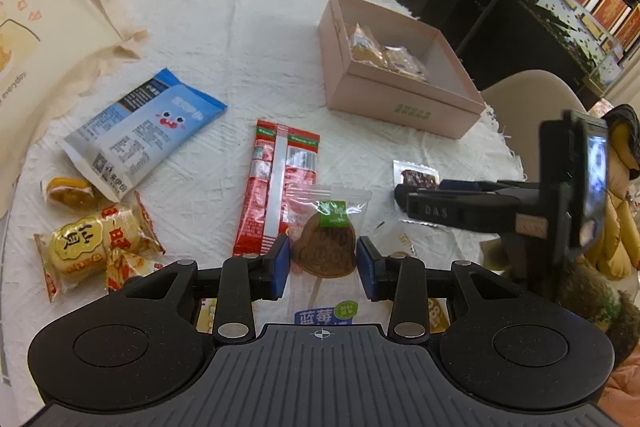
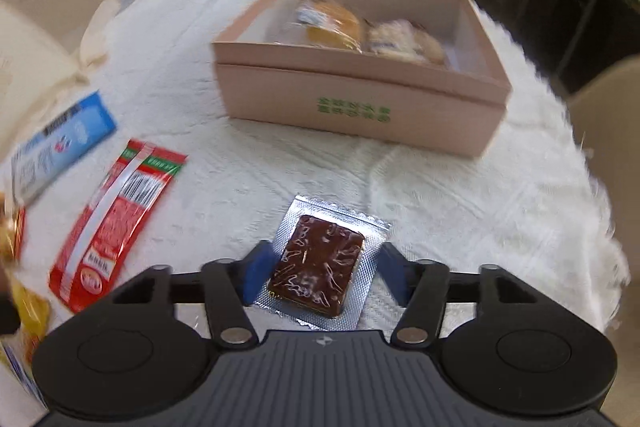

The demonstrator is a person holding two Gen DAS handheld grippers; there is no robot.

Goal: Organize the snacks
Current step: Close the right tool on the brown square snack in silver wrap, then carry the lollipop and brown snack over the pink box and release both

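Pink box waits half-filled while we line up two snacks.
Left claw spread around the clear-wrapped cookie; right claw spread astride the foil-backed brownie.

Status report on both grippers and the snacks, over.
Both hand-held grippers open. Left straddles cookie; right straddles brown bar. Box ahead, path clear.

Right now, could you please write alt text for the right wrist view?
The open right gripper straddles a silver-wrapped brown snack on the white tablecloth. Beyond stands a pink box holding wrapped pastries; a red packet lies left.
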